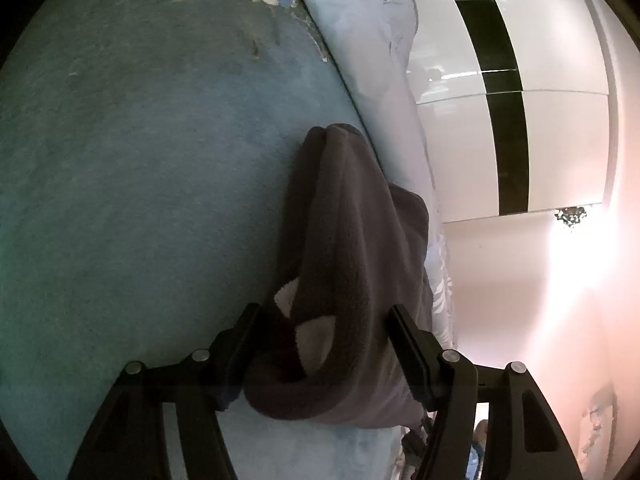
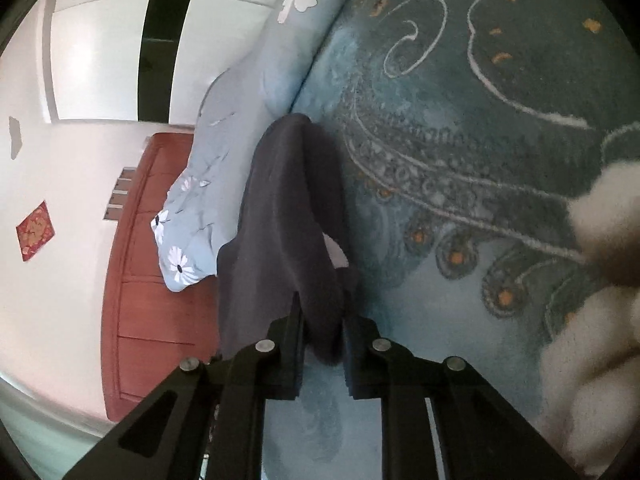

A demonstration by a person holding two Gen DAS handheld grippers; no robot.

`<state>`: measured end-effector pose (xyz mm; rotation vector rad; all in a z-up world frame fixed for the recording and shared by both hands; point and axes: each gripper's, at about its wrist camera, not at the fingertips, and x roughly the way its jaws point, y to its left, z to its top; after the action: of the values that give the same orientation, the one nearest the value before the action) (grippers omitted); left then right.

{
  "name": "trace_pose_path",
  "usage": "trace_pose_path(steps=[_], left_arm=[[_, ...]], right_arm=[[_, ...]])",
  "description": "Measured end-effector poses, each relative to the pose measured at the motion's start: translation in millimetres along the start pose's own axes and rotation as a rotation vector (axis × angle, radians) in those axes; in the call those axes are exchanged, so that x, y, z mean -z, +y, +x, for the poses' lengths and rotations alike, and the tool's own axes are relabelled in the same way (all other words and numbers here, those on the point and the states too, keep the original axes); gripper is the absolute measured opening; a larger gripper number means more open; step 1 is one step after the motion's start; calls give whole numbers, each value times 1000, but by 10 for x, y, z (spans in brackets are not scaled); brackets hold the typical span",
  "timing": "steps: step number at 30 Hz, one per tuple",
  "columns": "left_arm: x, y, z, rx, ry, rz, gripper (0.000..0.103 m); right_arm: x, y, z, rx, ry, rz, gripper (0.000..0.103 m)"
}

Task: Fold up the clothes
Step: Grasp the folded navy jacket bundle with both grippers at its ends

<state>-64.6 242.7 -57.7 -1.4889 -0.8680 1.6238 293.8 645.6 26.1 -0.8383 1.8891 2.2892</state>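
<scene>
Teal patterned bedspread (image 1: 140,180) and a floral pillow (image 2: 224,168) flank the dark fleece garment (image 1: 348,260), pinched by the left gripper (image 1: 324,344) and right gripper (image 2: 322,332) jaws.

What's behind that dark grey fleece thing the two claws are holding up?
Behind the dark grey fleece garment lies a blue patterned blanket, with a pale blue floral pillow beside it. Whatever sits directly behind the hanging cloth is covered.
</scene>
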Motion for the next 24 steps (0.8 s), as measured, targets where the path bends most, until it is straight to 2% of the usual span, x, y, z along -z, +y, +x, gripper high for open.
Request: trace_pose_path(steps=[3,5,6,8,12,14,20,21,23,24], left_arm=[[0,-36,8,-20,6,7,69],[-19,-91,67,-40,17,28,69],[-31,-106,93,-47,22,34,69],[-48,-107,112,-47,29,30,70],[-106,-142,187,-51,45,29,72],[-143,-154,214,-52,50,25,72],[-149,-213,257,-58,33,18,72],[-142,-215,255,-57,27,13,72],[-137,-225,308,-60,12,-5,68],[-135,-231,333,-63,5,-17,65]], right_arm=[[-26,21,-22,12,39,-28,40],[-76,-5,-61,-9,23,-15,64],[-103,-20,-71,-29,10,-9,66],[-169,-25,-23,-62,8,-2,68],[-285,112,240,-30,29,-27,68],[-315,222,405,8,54,-64,71],[-288,440,703,120,101,-176,72],[-275,447,703,120,98,-178,71],[-263,414,664,116,84,-150,57],[-260,399,652,107,82,-134,55]])
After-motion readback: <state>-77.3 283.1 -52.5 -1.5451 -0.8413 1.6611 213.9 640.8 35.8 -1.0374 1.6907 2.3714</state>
